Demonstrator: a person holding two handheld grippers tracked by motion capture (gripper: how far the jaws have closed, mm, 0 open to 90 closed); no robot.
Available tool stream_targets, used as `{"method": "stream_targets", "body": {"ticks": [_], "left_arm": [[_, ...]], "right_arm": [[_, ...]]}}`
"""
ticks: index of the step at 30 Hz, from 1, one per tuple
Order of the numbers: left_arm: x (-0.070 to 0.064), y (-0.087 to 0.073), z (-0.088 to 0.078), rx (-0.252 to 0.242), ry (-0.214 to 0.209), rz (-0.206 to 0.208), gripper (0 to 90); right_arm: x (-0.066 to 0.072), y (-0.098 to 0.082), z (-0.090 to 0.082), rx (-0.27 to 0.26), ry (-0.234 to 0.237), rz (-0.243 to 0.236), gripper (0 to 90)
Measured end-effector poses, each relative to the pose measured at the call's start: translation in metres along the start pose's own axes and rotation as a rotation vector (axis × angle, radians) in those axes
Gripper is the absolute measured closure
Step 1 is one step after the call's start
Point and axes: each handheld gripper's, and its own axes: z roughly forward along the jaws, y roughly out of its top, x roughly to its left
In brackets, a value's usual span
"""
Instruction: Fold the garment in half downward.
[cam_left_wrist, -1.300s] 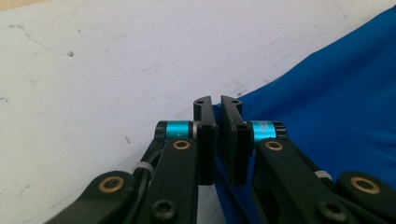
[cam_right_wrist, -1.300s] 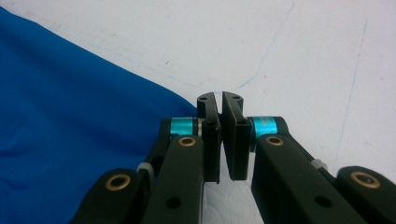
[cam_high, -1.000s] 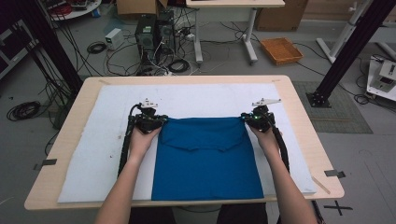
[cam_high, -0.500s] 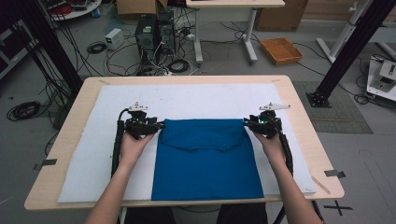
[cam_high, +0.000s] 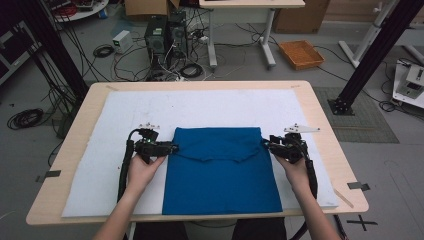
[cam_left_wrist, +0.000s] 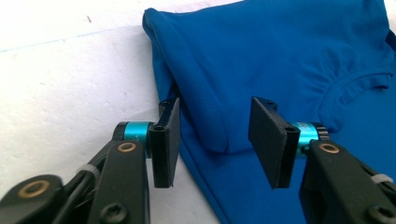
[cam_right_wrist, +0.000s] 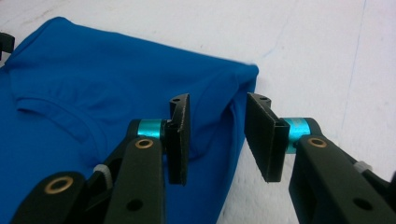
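A blue shirt (cam_high: 220, 170) lies folded flat on the white mat (cam_high: 200, 107), collar seam showing near its far edge. My left gripper (cam_high: 174, 148) sits at the shirt's left edge, open; its jaws have just been opening, then narrowed slightly. In the left gripper view a fold of the shirt (cam_left_wrist: 280, 56) lies between the pads of the left gripper (cam_left_wrist: 215, 140), untouched. My right gripper (cam_high: 266, 145) is at the right edge, its jaws just opening. The right gripper (cam_right_wrist: 217, 140) straddles the hem of the shirt (cam_right_wrist: 93, 84) without pressing it.
The mat covers most of the wooden table (cam_high: 320, 115). Bare mat lies to the left, right and beyond the shirt. On the floor behind are cables, computer towers (cam_high: 165, 32) and an orange tray (cam_high: 301, 53).
Both grippers have let go of the shirt's upper corners and opened. Each hand has slid toward the person along the shirt's side edges.
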Motion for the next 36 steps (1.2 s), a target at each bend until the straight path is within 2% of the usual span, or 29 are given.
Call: {"method": "stream_targets", "body": {"ticks": [3,6,8,12,14,17,18,20,23,25,28,31,32,33,34,36], "left_arm": [[-0.001,0.0,0.002,0.006,0.008,0.009,61.8],[-0.002,-0.001,0.005,0.019,0.036,0.009,69.3],[-0.003,-0.001,0.007,0.02,0.042,0.007,73.1],[-0.007,-0.001,0.006,0.015,0.043,0.031,82.2],[-0.007,-0.001,0.006,0.01,0.044,0.031,85.2],[-0.006,-0.001,0.006,0.012,0.045,0.03,86.9],[-0.006,-0.001,0.006,0.013,0.047,0.029,87.0],[-0.006,-0.001,0.006,0.013,0.047,0.032,87.2],[-0.007,-0.001,0.004,0.002,0.04,0.041,87.4],[-0.008,0.0,0.001,-0.008,0.037,0.04,87.4],[-0.008,0.0,-0.002,-0.016,0.033,0.04,87.4],[-0.01,0.0,-0.003,-0.02,0.029,0.045,87.4],[-0.011,0.001,-0.003,-0.021,0.031,0.048,87.4],[-0.011,0.001,-0.003,-0.023,0.031,0.046,87.4],[-0.011,0.001,-0.002,-0.018,0.028,0.045,87.4],[-0.012,0.001,-0.001,-0.018,0.029,0.048,87.4]], "right_arm": [[-0.002,-0.005,0.002,0.021,0.012,0.035,61.6],[-0.001,-0.008,0.005,0.045,0.023,0.056,61.5],[0.0,-0.009,0.009,0.064,0.029,0.072,61.5],[0.003,-0.012,0.014,0.085,0.042,0.102,60.3],[0.007,-0.012,0.017,0.098,0.046,0.098,60.2],[0.013,-0.011,0.023,0.123,0.02,0.074,60.2],[0.013,-0.011,0.026,0.13,0.012,0.066,61.7],[0.014,-0.012,0.029,0.144,0.012,0.054,71.1],[0.016,-0.011,0.028,0.124,0.008,0.022,85.9],[0.015,-0.01,0.024,0.104,0.013,0.016,90.0],[0.014,-0.009,0.019,0.084,0.019,0.025,90.0],[0.012,-0.01,0.017,0.087,0.016,0.025,90.0],[0.011,-0.01,0.017,0.09,0.015,0.033,85.9],[0.009,-0.011,0.018,0.09,0.015,0.042,78.2],[0.008,-0.011,0.02,0.094,0.016,0.056,75.8],[0.008,-0.011,0.023,0.111,0.013,0.054,73.0]]}}
